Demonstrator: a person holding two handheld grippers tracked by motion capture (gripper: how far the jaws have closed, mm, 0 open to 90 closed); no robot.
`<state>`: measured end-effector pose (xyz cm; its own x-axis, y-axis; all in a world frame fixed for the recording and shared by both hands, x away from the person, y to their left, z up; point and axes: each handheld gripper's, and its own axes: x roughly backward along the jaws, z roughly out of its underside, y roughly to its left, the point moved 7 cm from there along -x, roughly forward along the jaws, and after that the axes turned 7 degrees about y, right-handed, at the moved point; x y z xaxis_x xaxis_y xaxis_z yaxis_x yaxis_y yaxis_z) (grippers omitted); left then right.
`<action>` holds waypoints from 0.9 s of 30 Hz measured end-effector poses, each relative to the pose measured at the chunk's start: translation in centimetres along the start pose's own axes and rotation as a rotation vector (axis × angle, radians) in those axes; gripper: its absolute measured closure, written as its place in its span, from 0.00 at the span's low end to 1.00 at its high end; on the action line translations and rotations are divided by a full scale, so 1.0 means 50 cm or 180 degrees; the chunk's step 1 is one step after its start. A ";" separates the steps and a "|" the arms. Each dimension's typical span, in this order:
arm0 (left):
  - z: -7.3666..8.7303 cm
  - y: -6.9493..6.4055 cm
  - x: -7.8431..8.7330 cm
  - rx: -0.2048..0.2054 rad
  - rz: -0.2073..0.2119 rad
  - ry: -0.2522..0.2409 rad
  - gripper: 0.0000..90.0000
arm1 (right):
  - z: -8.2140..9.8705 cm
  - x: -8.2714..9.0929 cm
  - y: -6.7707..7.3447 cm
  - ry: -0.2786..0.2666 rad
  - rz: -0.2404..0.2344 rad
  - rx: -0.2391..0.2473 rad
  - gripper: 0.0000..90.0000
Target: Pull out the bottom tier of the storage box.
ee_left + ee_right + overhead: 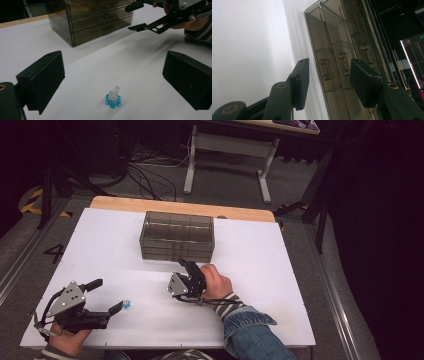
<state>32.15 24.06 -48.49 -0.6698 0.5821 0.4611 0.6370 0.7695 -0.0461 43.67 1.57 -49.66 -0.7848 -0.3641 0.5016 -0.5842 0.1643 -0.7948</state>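
1. Drawer cabinet (pixel 177 236): smoked see-through plastic, three drawers stacked, sits at the far middle of the white surface (pixel 260 270). All drawers look pushed in; small handles on each front, seen up close in the right gripper view (pixel 343 63).
2. Right gripper (pixel 191 268): just in front of the cabinet's front face, rolled on its side, pointing at the drawer handles. Jaws partly open with nothing between them and not touching the cabinet; the gap lines up with the lower and middle handles in its own view (pixel 327 75). Also seen from the left gripper view, jaws apart near the cabinet's corner (pixel 136 16).
3. Right hand (pixel 216 282) wraps the gripper body from behind; striped cuff under a denim sleeve (pixel 255 330).
4. Small toy (pixel 127 304): blue base, clear-white top, stands upright on the surface near the front left, well apart from the cabinet (pixel 113 98).
5. Left gripper (pixel 107 296): low at the front left corner, jaws wide open, empty. The toy lies just beside the tip of one jaw in the high view; in the left gripper view it sits on the surface between the two jaws, touching neither.
6. Left hand (pixel 62 335) holds it at the surface's near edge.
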 end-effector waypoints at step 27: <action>-0.002 0.003 0.006 0.0051 -0.0012 -0.0069 0.04 | 0.008 -0.036 0.020 0.0316 0.0570 0.0272 0.67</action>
<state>32.10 24.30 -48.28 -0.6804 0.5847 0.4418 0.6285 0.7756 -0.0586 44.60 2.02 -51.52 -0.8934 -0.2434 0.3776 -0.4173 0.1383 -0.8982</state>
